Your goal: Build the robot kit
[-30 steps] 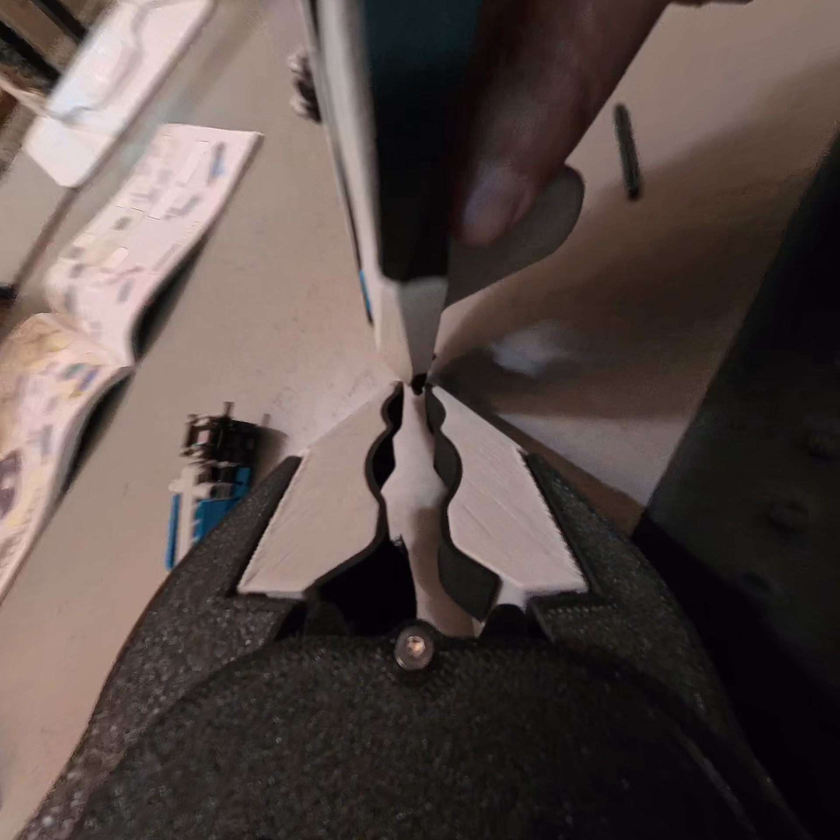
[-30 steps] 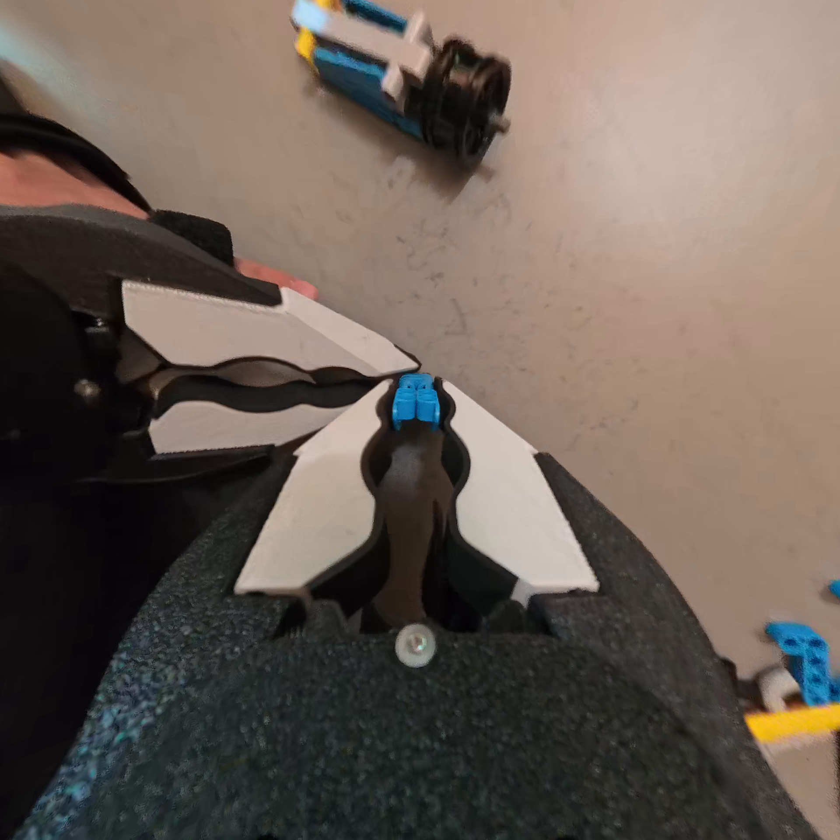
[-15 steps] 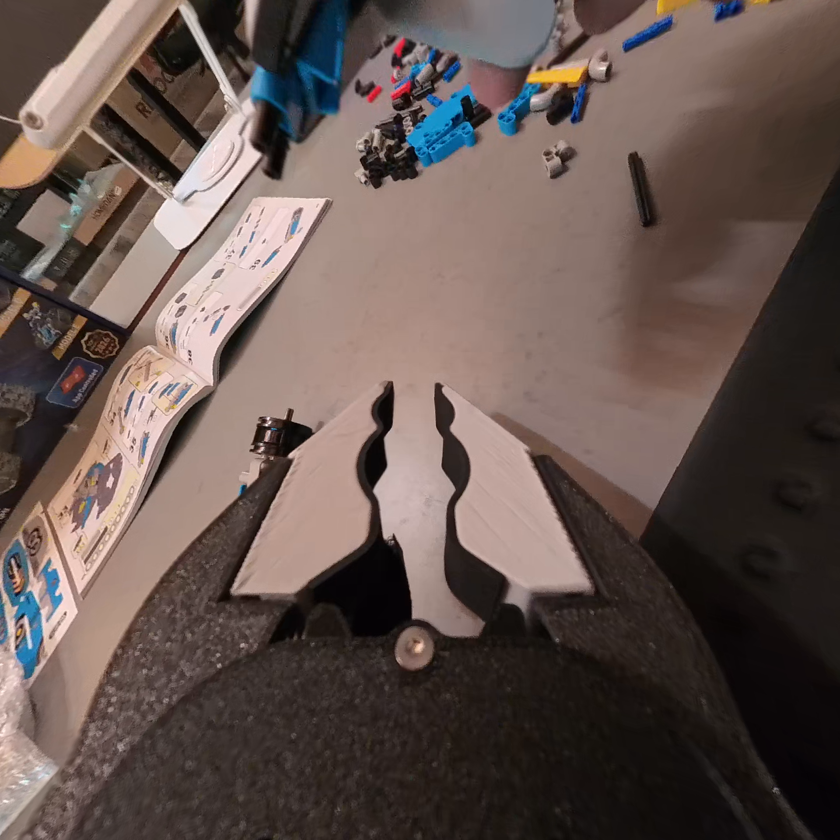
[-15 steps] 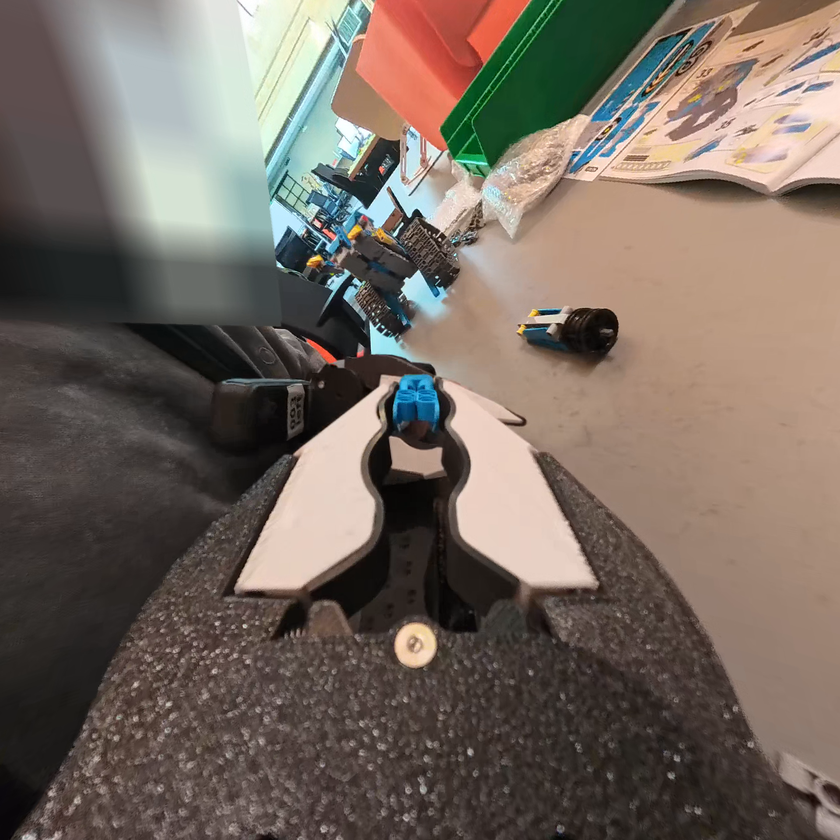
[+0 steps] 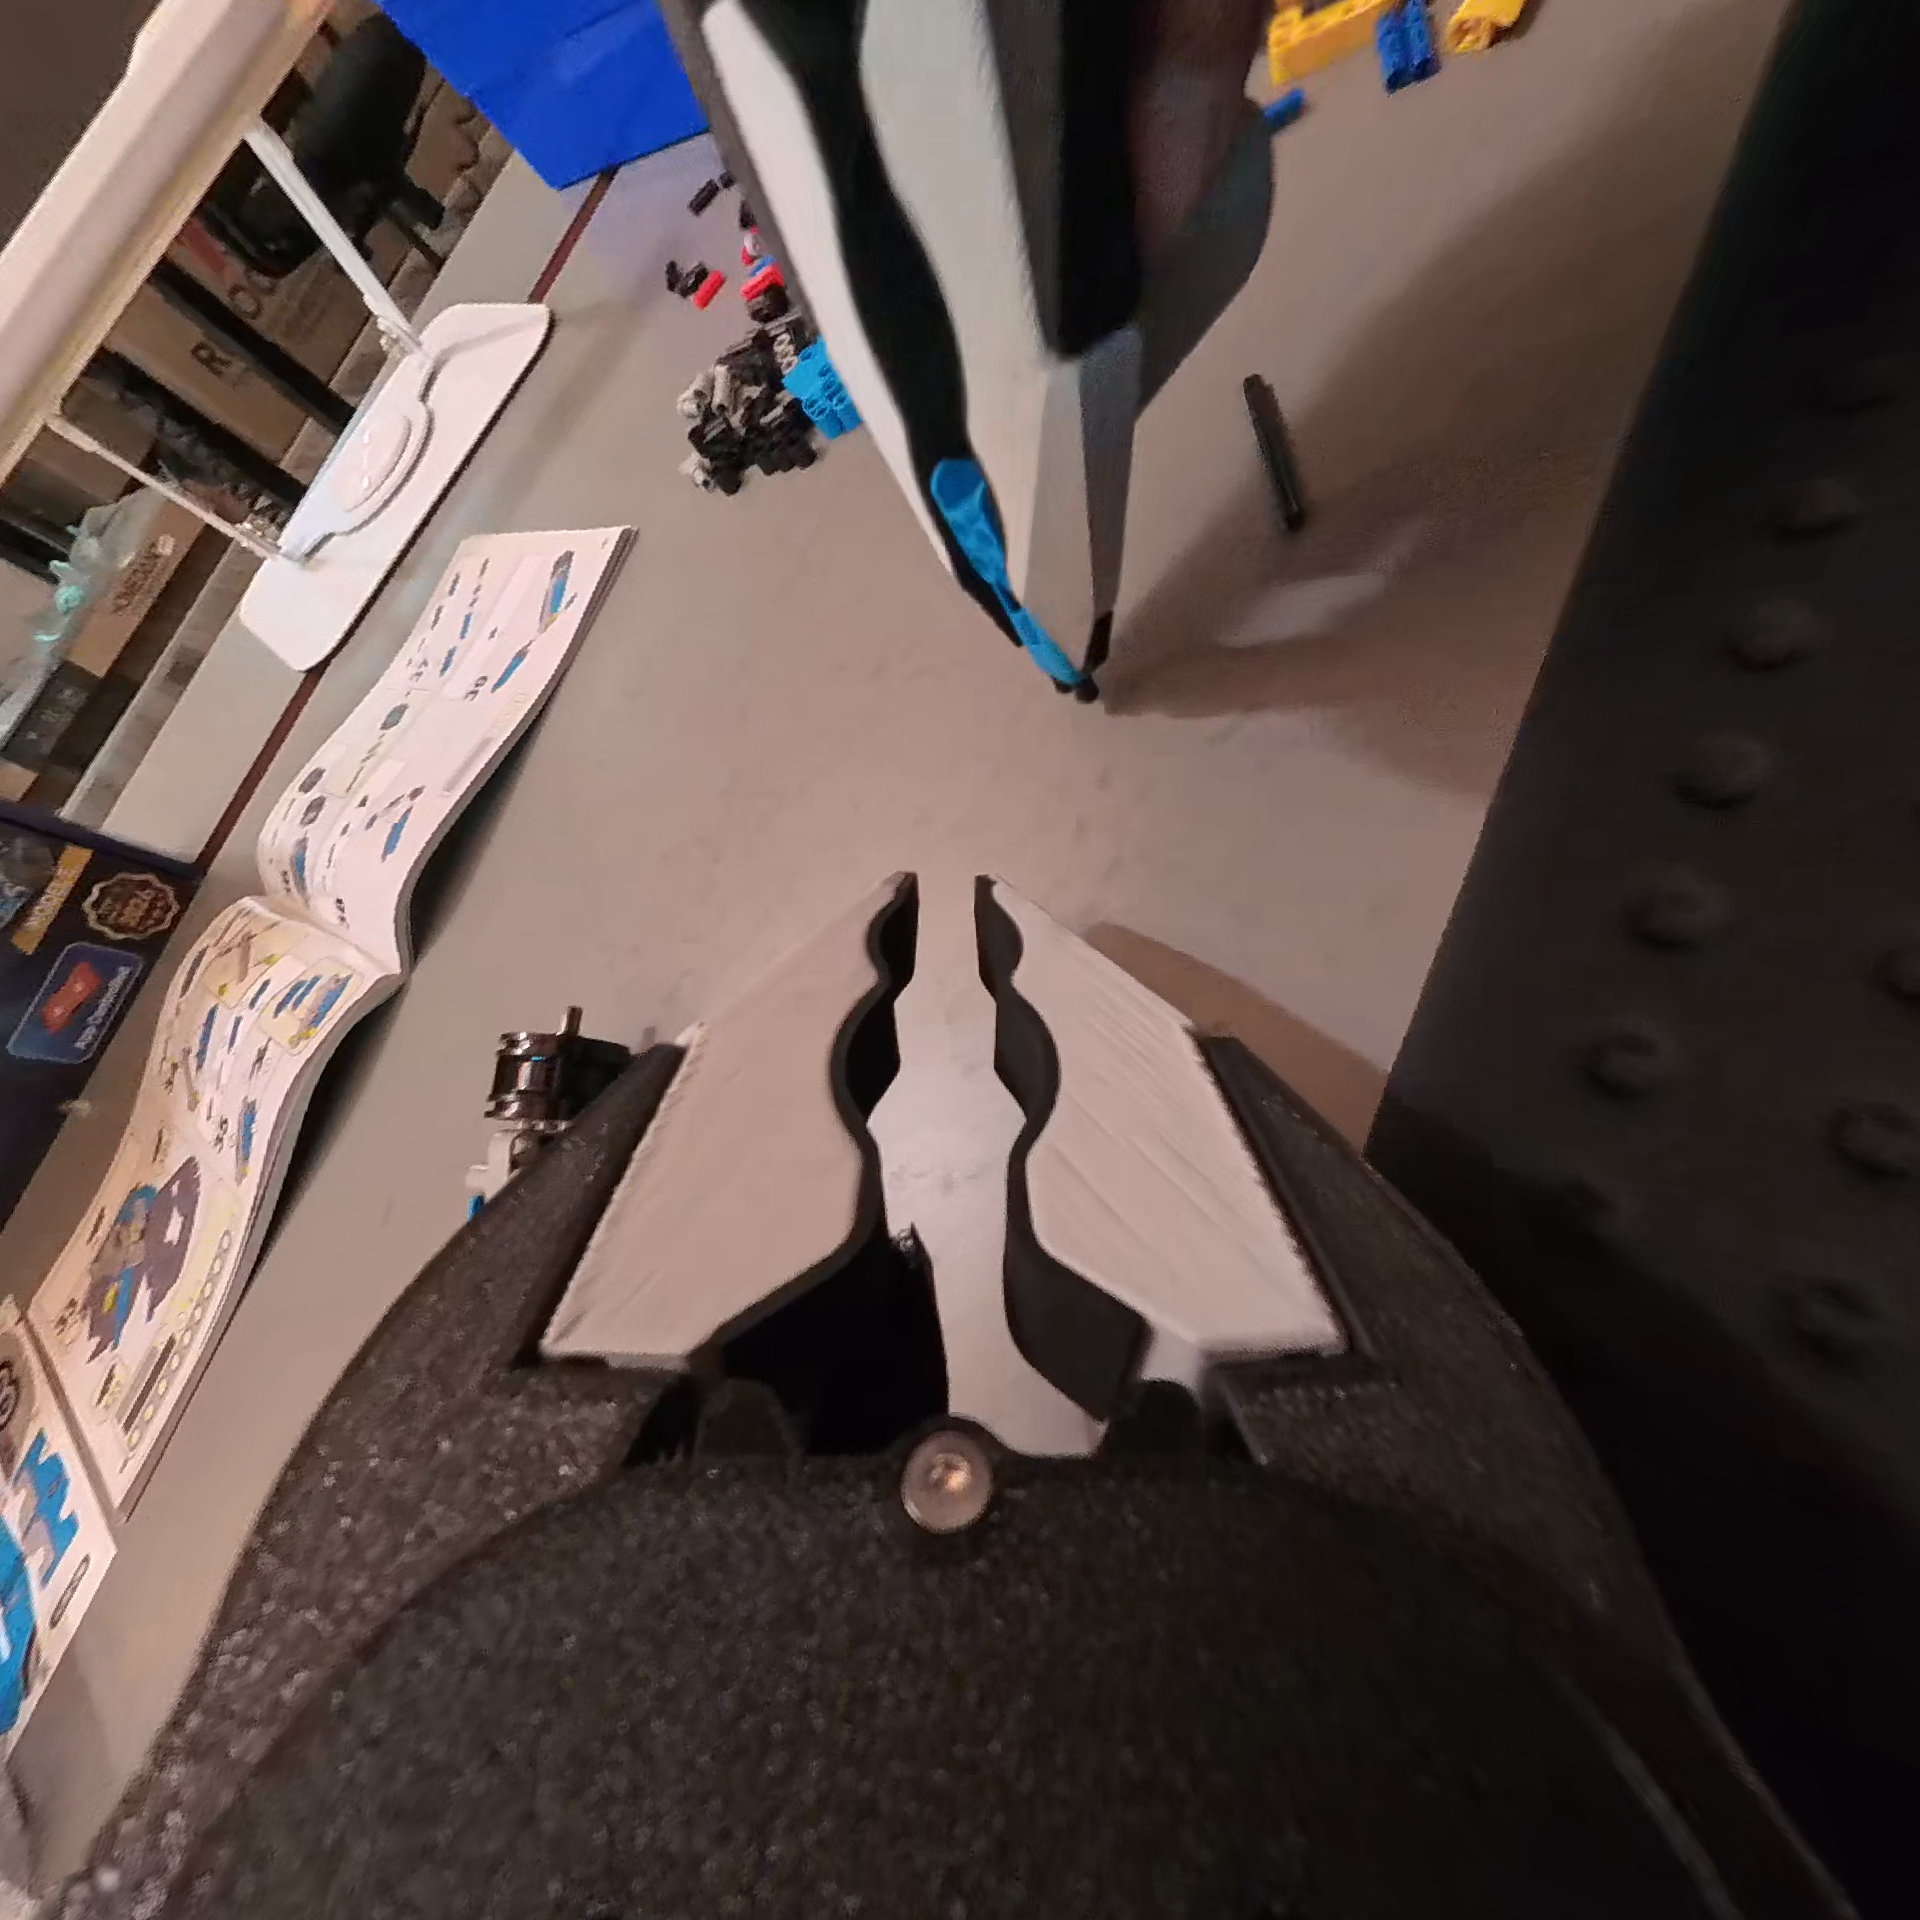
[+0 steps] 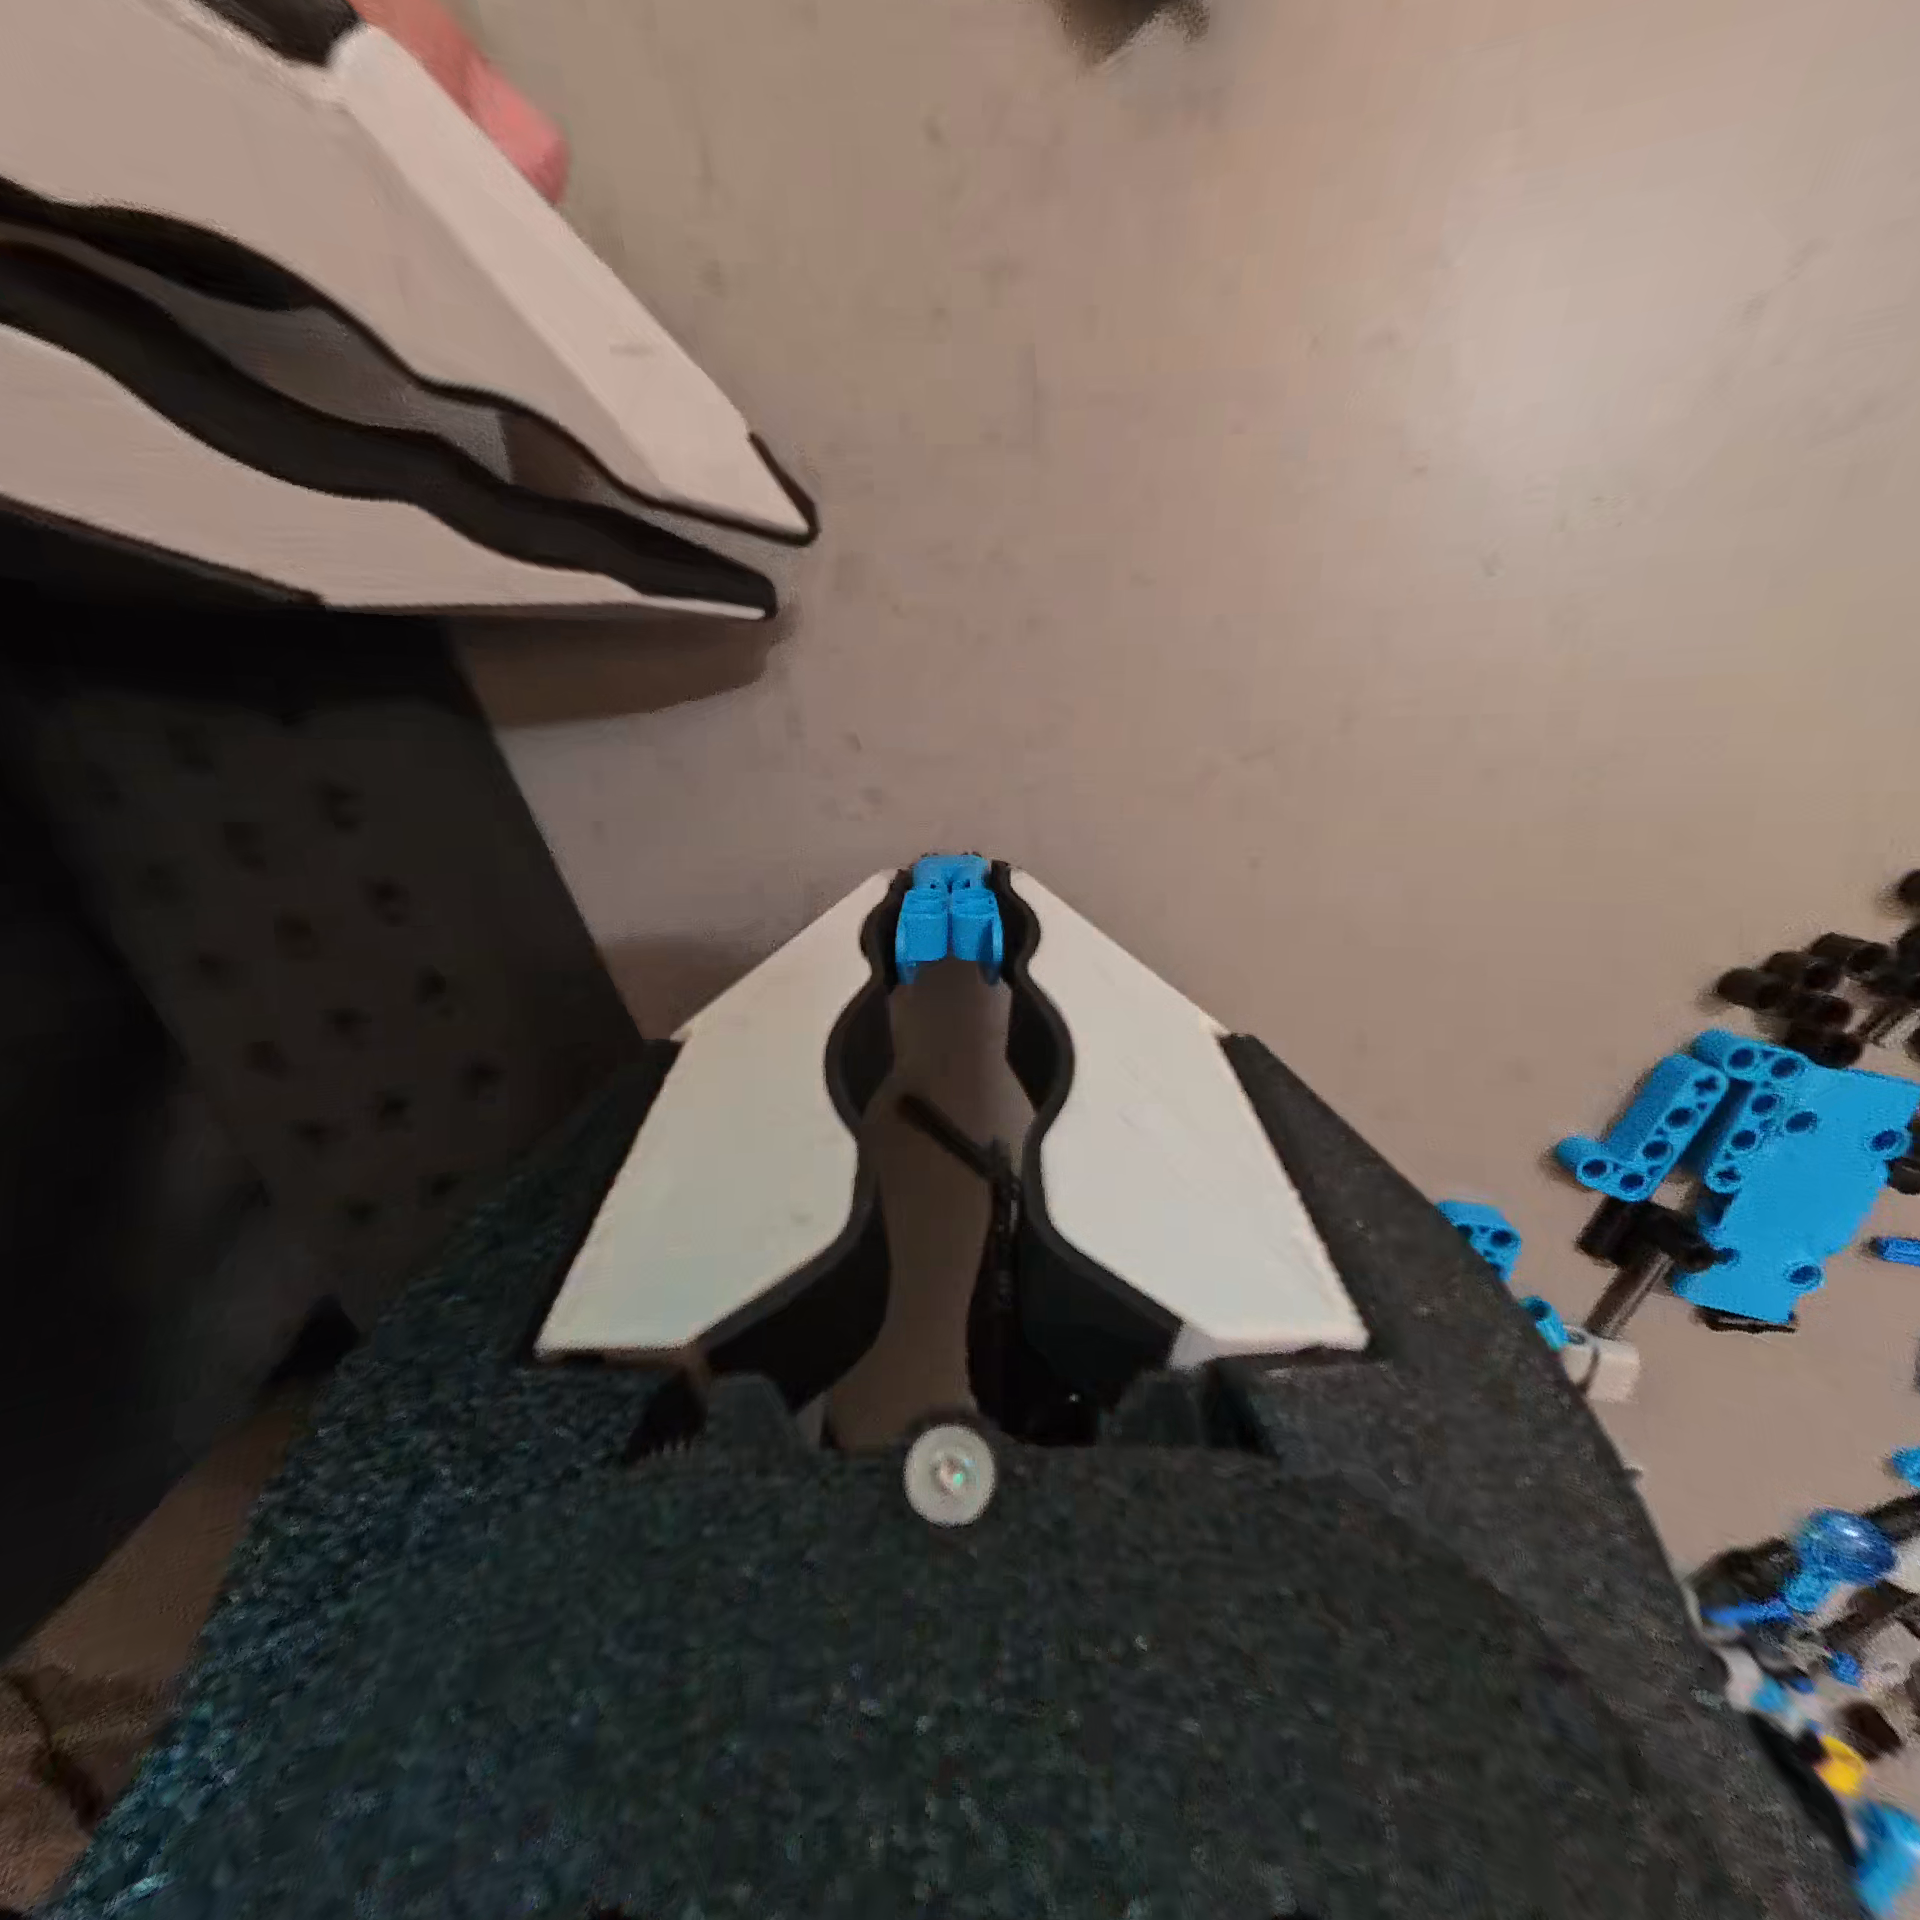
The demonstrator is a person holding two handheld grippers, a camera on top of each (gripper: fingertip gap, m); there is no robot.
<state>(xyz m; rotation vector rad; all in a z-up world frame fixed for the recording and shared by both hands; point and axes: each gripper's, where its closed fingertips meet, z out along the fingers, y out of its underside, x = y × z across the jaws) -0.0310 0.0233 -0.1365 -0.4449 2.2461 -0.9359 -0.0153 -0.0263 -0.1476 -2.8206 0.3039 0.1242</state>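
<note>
My right gripper (image 6: 948,883) is shut on a small blue connector piece (image 6: 945,925) and holds it just above the grey table (image 6: 1351,520). In the left wrist view it (image 5: 1081,665) comes down from the top, with the blue piece (image 5: 1029,623) at its tip close to the table. My left gripper (image 5: 948,888) is empty, its jaws a narrow gap apart, pointing at the right gripper's tip from a short way off. It also shows at the upper left of the right wrist view (image 6: 784,566).
An open instruction booklet (image 5: 416,831) lies left, with a small wheel assembly (image 5: 540,1075) beside my left gripper. A pile of loose pieces (image 5: 758,405) and a black axle (image 5: 1273,452) lie farther off. A black studded block (image 5: 1714,831) stands right. A blue beam assembly (image 6: 1766,1174) lies right. Across from one pair of fingers to the other is roughly 6 cm.
The left jaws, closed a second ago, have parted slightly. My right gripper swung up and away with the blue piece, then came back down in front of the left gripper.
</note>
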